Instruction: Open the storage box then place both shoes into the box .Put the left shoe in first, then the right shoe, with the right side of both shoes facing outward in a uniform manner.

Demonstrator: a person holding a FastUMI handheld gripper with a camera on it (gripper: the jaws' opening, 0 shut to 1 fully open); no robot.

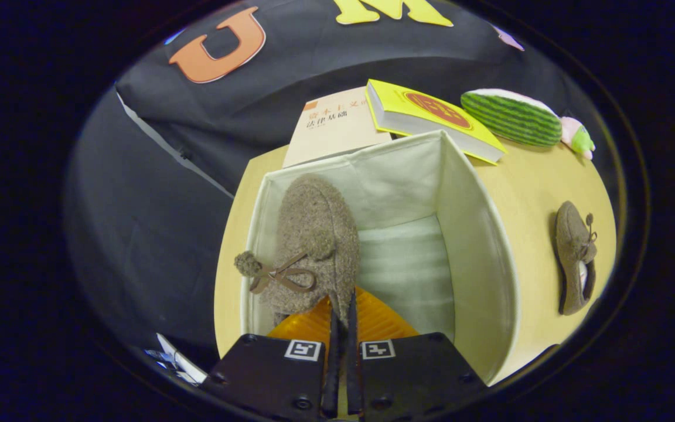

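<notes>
Woolly and brown, one fuzzy bow-tied loafer [314, 246] hangs pinched at its heel edge between the closed fingers of the gripper [343, 319], low inside the open cream fabric storage box [484, 246] along its left wall (seemingly not yet released). One matching loafer [575, 258] waits on the table to the right. Beyond: two books [425, 114].

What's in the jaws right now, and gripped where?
The gripper is shut on the fuzzy brown shoe, pinching the thin edge of its heel-end opening, and holds it inside the open storage box, toe pointing away.
</notes>
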